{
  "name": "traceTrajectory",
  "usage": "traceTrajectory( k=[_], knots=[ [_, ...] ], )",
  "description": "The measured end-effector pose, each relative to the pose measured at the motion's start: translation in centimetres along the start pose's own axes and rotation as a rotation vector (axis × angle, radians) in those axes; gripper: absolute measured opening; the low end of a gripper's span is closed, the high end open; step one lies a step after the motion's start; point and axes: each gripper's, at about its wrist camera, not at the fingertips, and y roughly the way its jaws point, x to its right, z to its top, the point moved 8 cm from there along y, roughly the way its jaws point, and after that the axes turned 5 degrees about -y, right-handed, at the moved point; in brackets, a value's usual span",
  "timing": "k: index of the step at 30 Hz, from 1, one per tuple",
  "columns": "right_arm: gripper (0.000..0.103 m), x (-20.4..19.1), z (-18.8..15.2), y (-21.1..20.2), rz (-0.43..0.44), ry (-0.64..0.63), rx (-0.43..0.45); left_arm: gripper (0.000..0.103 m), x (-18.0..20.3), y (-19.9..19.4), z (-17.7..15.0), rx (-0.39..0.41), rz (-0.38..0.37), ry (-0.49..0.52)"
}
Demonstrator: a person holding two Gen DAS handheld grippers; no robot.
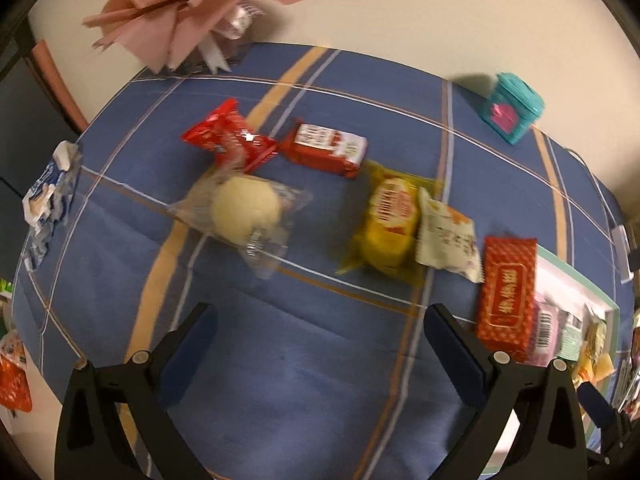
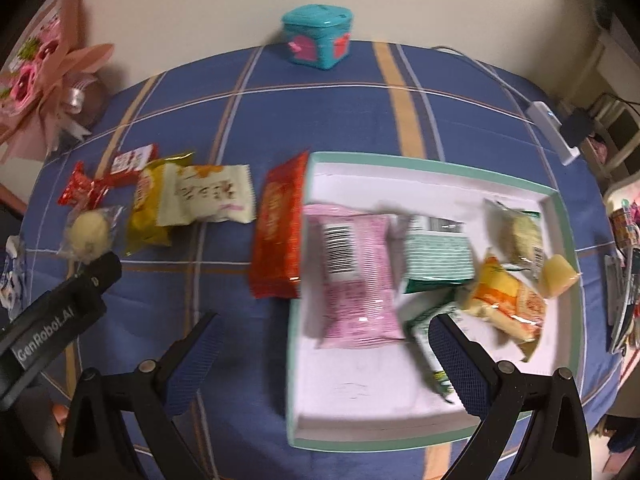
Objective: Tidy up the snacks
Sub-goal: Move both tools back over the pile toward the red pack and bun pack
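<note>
Nearest us, our left gripper (image 1: 320, 344) hangs wide open and empty over bare blue cloth, and our right gripper (image 2: 328, 356) gapes equally wide, holding nothing, above the near corner of the white tray (image 2: 304, 432). Several snacks already lie in the tray; six wait outside. We judge we are between picks. The red packet (image 2: 276, 236) leans on the tray's left rim, so it seems the easiest next grab. Open cloth in front leaves ample approach room.
</note>
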Motion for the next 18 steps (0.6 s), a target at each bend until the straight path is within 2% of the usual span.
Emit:
traceTrajectory(
  k=[9, 18],
  knots=[
    [0.103, -4.2, -0.1, 1.1, 0.040, -0.033, -0.021, 0.103, -4.2, 0.5, 1.5, 0.003, 0.027, -0.058],
    [0.103, -6.0, 0.4, 1.6, 0.064, -0.039, -0.022, 0.103, -5.7, 1.1, 2.5, 0.004, 0.007, -0.088]
  ],
)
